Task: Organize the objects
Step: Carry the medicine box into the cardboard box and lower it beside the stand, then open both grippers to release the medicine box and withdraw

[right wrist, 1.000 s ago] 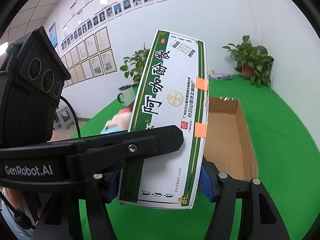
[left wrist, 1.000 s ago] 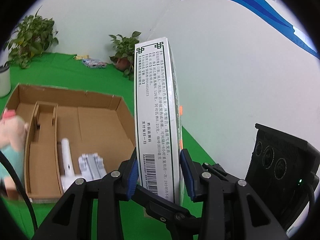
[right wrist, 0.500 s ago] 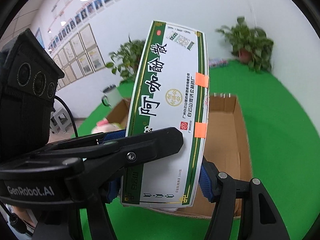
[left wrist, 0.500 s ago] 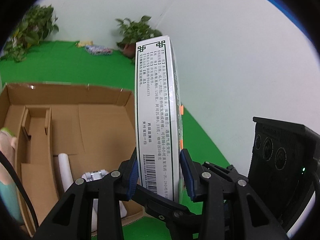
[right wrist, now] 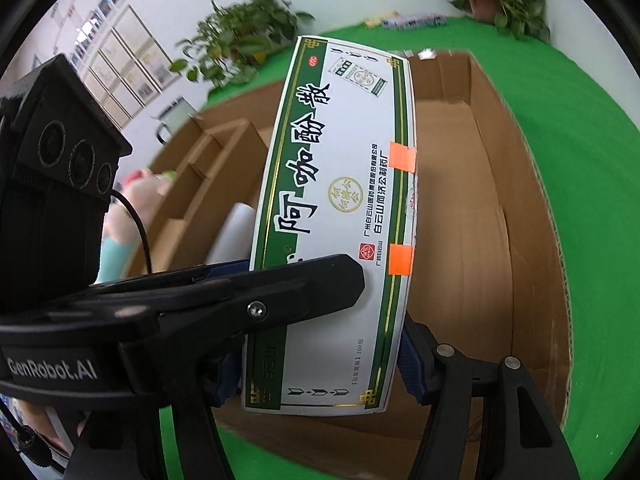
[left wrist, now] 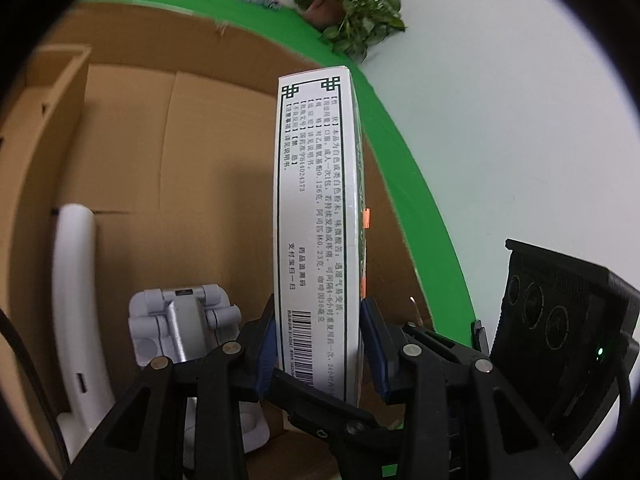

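Note:
A white and green medicine box (left wrist: 316,232) with Chinese text stands on its narrow side between my left gripper's (left wrist: 320,356) blue pads, which are shut on its faces. The same box (right wrist: 336,216) shows in the right wrist view, where my right gripper (right wrist: 320,364) is shut on its edges and the left gripper's finger crosses its front. The box hangs over the open cardboard box (left wrist: 132,128), above its large right compartment (right wrist: 460,200).
Inside the cardboard box lie a white curved handle (left wrist: 76,288) and a grey-white hinged gadget (left wrist: 180,328). A cardboard divider (right wrist: 216,160) splits off the left part. A pink plush toy (right wrist: 132,196) sits beyond it. Potted plants (left wrist: 352,12) stand on the green cloth by the wall.
Both grippers have carried the medicine box forward and down over the cardboard box. The carton now fills much more of both views.

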